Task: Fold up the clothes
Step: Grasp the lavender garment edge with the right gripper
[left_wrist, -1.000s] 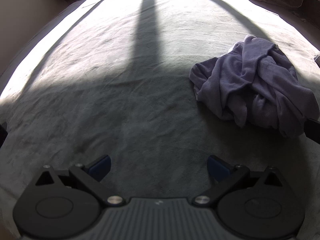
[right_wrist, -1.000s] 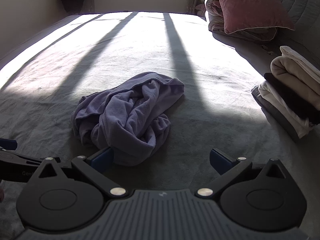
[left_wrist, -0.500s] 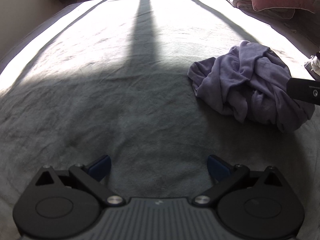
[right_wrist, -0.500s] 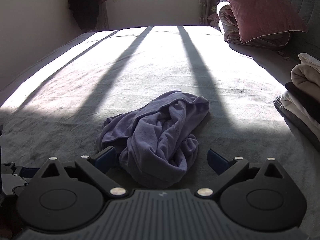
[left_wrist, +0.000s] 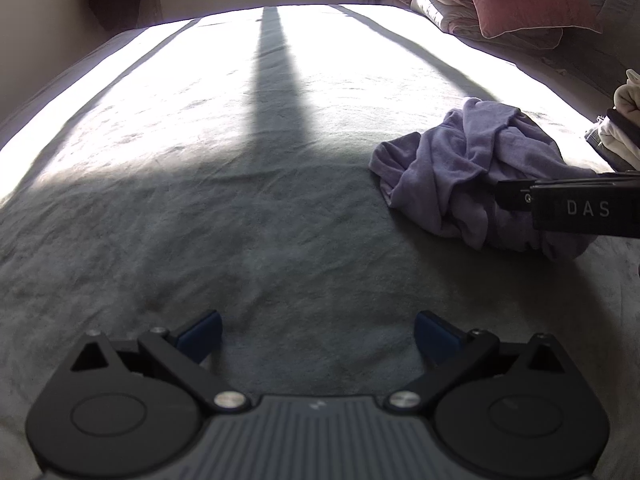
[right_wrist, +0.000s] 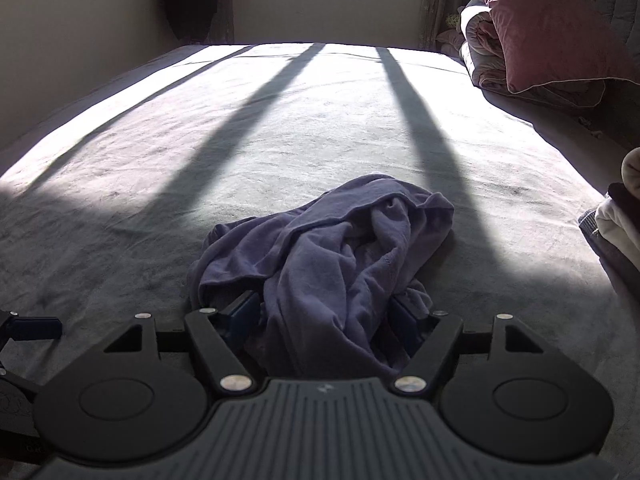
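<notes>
Crumpled purple knit garment (right_wrist: 332,256) lying in a heap on the grey-green velvety bed cover (right_wrist: 280,140). Right claw (right_wrist: 326,320) spread wide, straddling the heap's near edge; left claw (left_wrist: 318,338) released over bare cover, well apart. For a good grasp, pinch one hem layer, not the bunch.
</notes>
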`<state>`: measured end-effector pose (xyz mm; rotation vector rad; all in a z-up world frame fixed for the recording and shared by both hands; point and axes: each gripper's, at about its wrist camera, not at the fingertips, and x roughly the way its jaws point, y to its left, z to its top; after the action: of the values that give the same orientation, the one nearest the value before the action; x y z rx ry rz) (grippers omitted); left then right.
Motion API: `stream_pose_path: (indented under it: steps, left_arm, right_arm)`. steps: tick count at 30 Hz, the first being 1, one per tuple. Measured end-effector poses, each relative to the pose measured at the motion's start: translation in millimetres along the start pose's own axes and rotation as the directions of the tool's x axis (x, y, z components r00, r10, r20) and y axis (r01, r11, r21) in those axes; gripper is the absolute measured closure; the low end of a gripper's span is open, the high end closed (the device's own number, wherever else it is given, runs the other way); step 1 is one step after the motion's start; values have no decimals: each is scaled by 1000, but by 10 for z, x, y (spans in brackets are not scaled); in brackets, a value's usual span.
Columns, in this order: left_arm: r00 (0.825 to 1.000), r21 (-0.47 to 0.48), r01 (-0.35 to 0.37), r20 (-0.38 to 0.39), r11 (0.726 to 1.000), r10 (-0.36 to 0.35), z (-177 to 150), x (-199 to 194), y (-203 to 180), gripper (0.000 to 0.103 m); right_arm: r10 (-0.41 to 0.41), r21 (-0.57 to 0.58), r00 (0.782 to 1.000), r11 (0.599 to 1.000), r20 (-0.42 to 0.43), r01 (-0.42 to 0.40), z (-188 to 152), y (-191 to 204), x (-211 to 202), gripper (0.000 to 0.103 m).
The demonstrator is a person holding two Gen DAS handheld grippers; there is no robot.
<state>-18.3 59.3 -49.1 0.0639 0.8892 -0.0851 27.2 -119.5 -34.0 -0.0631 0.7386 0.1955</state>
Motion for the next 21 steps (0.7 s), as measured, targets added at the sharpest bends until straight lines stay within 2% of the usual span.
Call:
stream_pose_path:
  steps: [3, 5, 6, 8, 14, 18, 21]
  left_arm:
    - [1000, -9, -14, 3, 1000, 14, 3, -18, 65, 0]
    - [1000, -19, -20, 7, 1000, 20, 5, -35, 112, 0]
    - [1000, -26, -22, 9, 999, 22, 7, -45, 138, 0]
    - [1000, -46, -22, 13, 999, 22, 12, -67, 199, 0]
    - [999, -144, -15, 49, 989, 22, 0, -161, 412, 1]
    - [998, -214, -5, 59, 977, 18, -1, -213, 565, 1]
    - [997, -266, -3, 71, 964, 23, 7, -269, 692, 1]
  right_arm:
    - [15, 35, 999, 999, -45, -13, -23, -47, 104, 39]
    - [46, 69, 997, 997, -59, -42, -13, -73, 109, 56]
    - [66, 88, 996, 994, -63, -61, -4, -84, 101, 58]
    - [109, 128, 992, 987, -69, -99, 14, -109, 80, 78]
    - [272, 254, 960, 935, -67, -247, 37, -134, 0, 82]
    - [405, 290, 912, 882, -63, -371, 49, -15, -61, 83]
    - [470, 276, 881, 856, -59, -438, 50, 98, -155, 83]
